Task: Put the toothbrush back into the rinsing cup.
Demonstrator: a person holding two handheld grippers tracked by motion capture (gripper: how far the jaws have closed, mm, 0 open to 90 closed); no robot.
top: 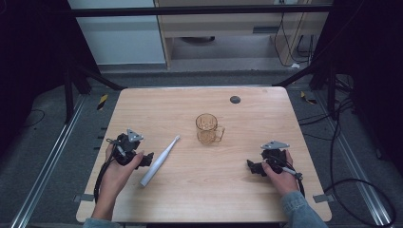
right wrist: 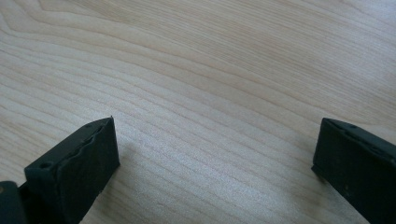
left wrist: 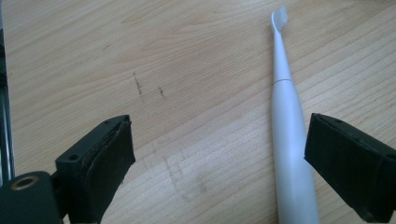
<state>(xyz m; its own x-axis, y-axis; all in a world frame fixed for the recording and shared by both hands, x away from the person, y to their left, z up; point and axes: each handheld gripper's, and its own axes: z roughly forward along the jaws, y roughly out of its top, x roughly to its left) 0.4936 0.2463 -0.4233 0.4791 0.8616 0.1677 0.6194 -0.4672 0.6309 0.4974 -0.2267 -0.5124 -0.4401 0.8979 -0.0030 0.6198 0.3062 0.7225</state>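
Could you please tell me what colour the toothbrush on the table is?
The toothbrush is white, clearest in the left gripper view.

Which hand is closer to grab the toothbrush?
Probably the left. The left gripper sits right beside the white toothbrush, jaws open, and the handle already lies between them in the left gripper view. The right gripper is open too, but over bare table on the far side.

No readable text or labels anywhere
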